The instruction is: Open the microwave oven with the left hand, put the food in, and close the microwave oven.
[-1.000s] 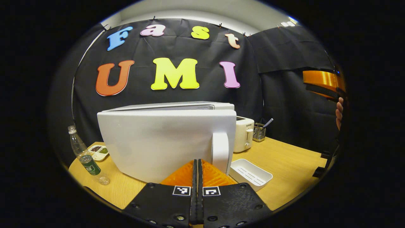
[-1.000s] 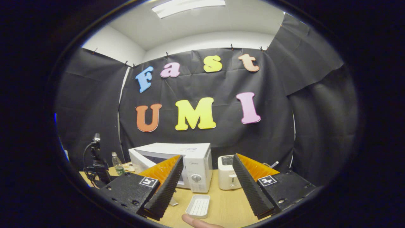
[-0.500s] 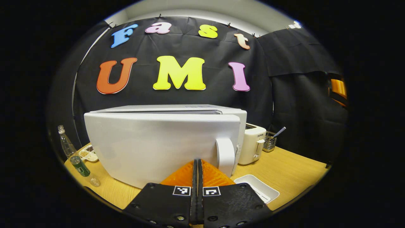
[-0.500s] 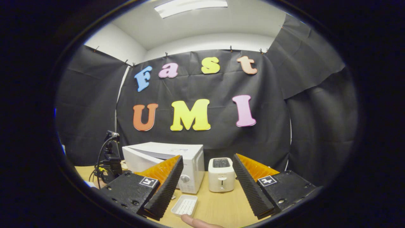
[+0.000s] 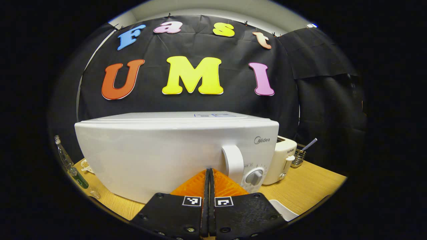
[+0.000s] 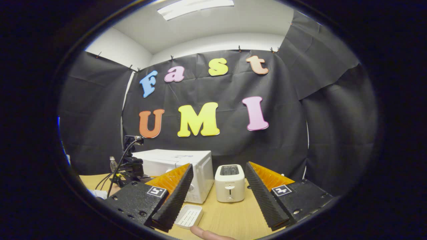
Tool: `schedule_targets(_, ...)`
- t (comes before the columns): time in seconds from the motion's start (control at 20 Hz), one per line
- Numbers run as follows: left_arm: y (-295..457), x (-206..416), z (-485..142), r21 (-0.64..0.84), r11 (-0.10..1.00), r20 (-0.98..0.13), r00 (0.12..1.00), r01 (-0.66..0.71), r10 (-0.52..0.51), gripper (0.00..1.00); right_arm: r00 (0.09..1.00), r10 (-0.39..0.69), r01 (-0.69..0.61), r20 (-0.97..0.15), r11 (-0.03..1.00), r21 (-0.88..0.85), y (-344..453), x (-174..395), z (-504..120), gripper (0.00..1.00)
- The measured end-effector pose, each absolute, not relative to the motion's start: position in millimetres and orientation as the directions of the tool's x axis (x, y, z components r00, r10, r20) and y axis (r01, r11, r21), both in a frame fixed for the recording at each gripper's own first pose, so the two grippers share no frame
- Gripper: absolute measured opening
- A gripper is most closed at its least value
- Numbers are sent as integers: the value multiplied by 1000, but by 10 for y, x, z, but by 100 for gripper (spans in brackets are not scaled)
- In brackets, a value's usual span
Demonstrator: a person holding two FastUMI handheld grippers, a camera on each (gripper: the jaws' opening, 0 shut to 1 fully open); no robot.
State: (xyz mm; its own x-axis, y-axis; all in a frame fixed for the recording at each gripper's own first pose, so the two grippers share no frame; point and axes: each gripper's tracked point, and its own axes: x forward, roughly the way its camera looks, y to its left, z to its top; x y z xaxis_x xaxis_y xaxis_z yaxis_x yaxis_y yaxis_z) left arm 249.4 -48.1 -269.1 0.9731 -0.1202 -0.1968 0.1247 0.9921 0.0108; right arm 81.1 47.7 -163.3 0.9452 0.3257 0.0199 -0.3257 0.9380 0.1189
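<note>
The white microwave (image 5: 160, 156) stands close in front in the left gripper view, its door flush against the body. My left gripper (image 5: 209, 171) is shut with nothing between its fingers, and its tips rest at the door's lower face just left of the white handle (image 5: 233, 160). The control dial (image 5: 254, 176) shows beside the handle. In the right gripper view the microwave (image 6: 176, 160) sits farther off at the left. My right gripper (image 6: 219, 166) hangs open and empty above the table, well back from the oven. The left gripper (image 6: 130, 165), trailing cables, shows at the oven's front.
A white toaster (image 6: 229, 183) stands right of the microwave, with a wire utensil holder (image 5: 300, 155) behind it. A white tray (image 6: 189, 216) lies on the wooden table (image 5: 307, 186) in front. A clear bottle (image 5: 71, 166) stands at the far left. A fingertip (image 6: 206, 233) shows at the bottom edge.
The microwave door has swung from partly open to flush shut, with my shut left gripper moving forward against it. The right gripper stayed open and shifted only slightly.
</note>
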Motion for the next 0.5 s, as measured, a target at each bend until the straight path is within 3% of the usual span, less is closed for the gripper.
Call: schedule_targets(0.5, -484, 2501, -2665, -2, 993, -201, 973, 114, -112, 1, 948, 315, -307, -41, 942, 135, 482, 728, -1692, 99)
